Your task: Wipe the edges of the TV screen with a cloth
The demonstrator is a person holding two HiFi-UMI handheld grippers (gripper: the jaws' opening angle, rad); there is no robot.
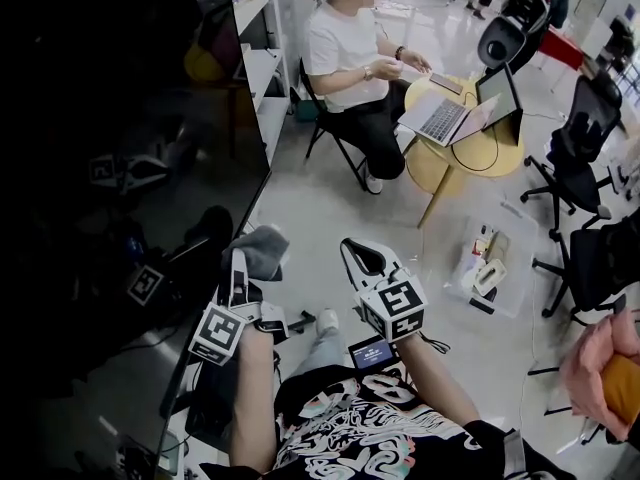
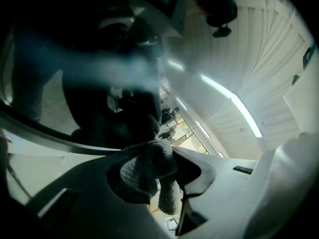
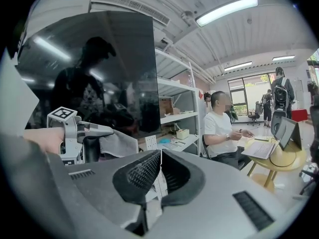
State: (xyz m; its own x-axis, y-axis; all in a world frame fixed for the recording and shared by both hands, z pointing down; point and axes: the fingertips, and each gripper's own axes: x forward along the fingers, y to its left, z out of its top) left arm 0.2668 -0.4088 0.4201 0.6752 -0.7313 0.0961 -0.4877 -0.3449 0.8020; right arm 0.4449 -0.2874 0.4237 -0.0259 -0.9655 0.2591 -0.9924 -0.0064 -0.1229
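The big dark TV screen [image 1: 120, 168] fills the left of the head view; its right edge [image 1: 262, 183] slants down toward me. My left gripper [image 1: 238, 265] is shut on a grey cloth [image 1: 262, 248], which sits against the screen's lower right edge. In the left gripper view the cloth [image 2: 149, 168] bunches between the jaws, with the glossy screen [image 2: 99, 59] right in front. My right gripper [image 1: 362, 255] hovers to the right of the left one, shut with nothing in it. The right gripper view shows its jaws [image 3: 158, 171] touching, the screen [image 3: 99, 68] and the cloth [image 3: 117, 146] to the left.
A person in a white shirt [image 1: 350, 48] sits beyond at a round yellow table [image 1: 470, 153] with a laptop [image 1: 450, 113]. White shelves [image 1: 262, 78] stand just behind the screen. Office chairs [image 1: 585, 138] stand at right, and a clear box [image 1: 490, 258] lies on the floor.
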